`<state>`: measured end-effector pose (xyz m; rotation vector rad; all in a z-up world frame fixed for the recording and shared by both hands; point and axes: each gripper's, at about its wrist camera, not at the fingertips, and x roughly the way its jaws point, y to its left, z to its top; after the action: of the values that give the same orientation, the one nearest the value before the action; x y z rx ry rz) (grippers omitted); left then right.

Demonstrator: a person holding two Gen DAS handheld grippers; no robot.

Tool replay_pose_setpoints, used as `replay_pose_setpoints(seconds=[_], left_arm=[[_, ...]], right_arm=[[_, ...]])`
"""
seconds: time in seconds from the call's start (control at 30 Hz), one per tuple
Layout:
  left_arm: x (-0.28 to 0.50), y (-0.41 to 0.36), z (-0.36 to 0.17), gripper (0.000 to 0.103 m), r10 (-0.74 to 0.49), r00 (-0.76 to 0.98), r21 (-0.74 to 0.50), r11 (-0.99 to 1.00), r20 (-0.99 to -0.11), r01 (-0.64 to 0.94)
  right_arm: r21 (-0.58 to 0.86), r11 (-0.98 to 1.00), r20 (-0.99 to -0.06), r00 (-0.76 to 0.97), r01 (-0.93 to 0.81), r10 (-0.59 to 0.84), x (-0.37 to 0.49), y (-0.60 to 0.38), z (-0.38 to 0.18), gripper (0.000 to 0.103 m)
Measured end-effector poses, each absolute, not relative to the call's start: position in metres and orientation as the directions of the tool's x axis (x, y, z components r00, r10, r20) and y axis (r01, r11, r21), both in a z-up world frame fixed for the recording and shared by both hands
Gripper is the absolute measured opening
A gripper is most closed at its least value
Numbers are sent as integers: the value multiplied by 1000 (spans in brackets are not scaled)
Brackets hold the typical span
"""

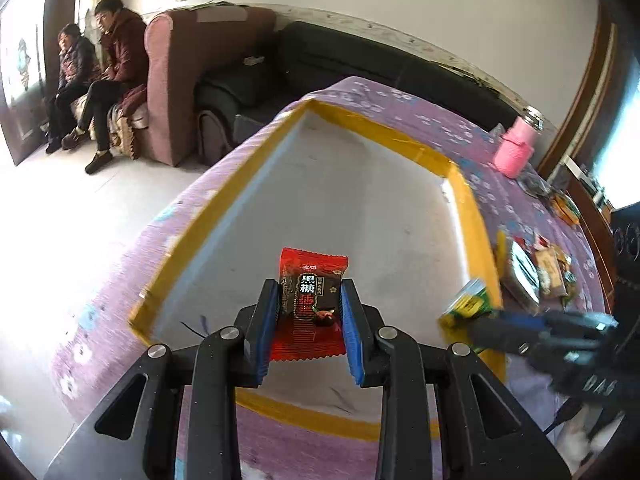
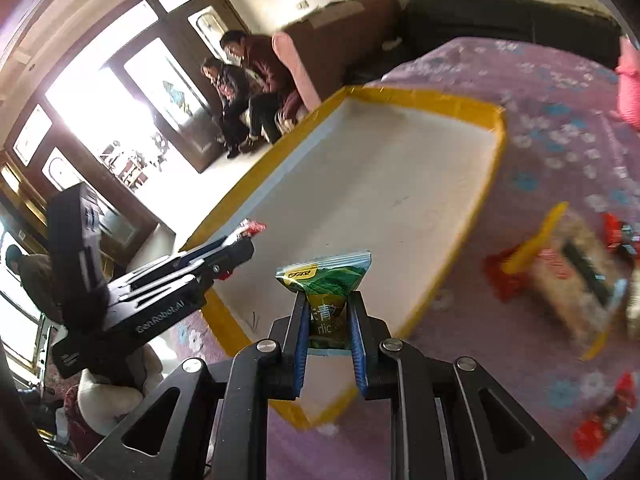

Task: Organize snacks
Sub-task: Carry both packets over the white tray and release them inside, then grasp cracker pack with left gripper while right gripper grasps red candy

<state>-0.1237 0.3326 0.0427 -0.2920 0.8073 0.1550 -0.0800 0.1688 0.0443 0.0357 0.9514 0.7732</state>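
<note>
The left gripper (image 1: 310, 300) has its blue-padded fingers (image 1: 267, 320) pressed against both sides of a red brown-sugar candy packet (image 1: 312, 300), which carries black-and-white Chinese lettering on a dark label. The packet sits upright between the pads, its crimped top edge sticking out past the fingertips, and it is held above the white floor of a shallow tray (image 1: 360, 184) edged in yellow tape.

The right gripper (image 2: 327, 312) pinches a green snack packet (image 2: 326, 280) between its own blue pads; the packet's yellow logo and sealed top fan out above the fingertips. It is held over the near end of the same tray (image 2: 380, 168). In the left wrist view this gripper comes in from the right edge, blurred, with the green packet at the tray's yellow rim.

The tray lies on a purple floral tablecloth (image 1: 120, 280). To its right a loose pile of snack packets (image 1: 536, 268) rests on the cloth, well apart from both grippers; in the right wrist view they are blurred, showing red wrappers and a beige pack with a yellow strip. A pink bottle (image 1: 514, 148) stands further back on the cloth. Beyond the table are a maroon armchair (image 1: 180, 80), a black sofa (image 1: 360, 56), and two seated people (image 1: 100, 72).
</note>
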Motion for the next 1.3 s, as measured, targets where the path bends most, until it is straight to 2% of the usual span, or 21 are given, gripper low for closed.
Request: replay_pose_setpoints(seconds=[0.17,0.27,0.3,0.37,0.53,0.67,0.73,0.9,1.07,1.3], left_arm=[[-123,349,37,28,29,674,-216,936,-738,-278],[-125,356,36,29,20,675,-247,923,-737,-297],[-126,358,38,31,14,676,-257,919,-736,-299],[-128,360,40,42,-4,679,-286,909,-734,-304],[-140,359,50,48,-31,698,-355,876,-715,-325],[-151,352,60,60,-57,722,-409,854,-690,-323],[-156,343,65,62,-71,732,-422,853,-678,-308],[-157,314,73,62,-115,739,-426,870,-664,-248],[-150,277,78,62,-177,730,-421,892,-660,-164],[-147,234,81,62,-230,697,-376,925,-679,-61]], right_arm=[[364,731,-751,282,-577,597,-70,200,23,18],[323,740,-759,306,-590,575,-73,210,23,23],[321,742,-759,308,-589,573,-74,211,23,23],[328,736,-750,311,-592,584,-76,210,27,28],[333,734,-714,350,-591,606,-88,192,44,43],[344,749,-672,409,-565,617,-94,164,61,52],[339,764,-653,447,-549,611,-98,139,69,55],[308,846,-636,567,-435,523,-100,60,78,56],[313,907,-664,618,-281,420,-77,-6,71,58],[244,920,-690,611,-308,388,-44,6,58,58]])
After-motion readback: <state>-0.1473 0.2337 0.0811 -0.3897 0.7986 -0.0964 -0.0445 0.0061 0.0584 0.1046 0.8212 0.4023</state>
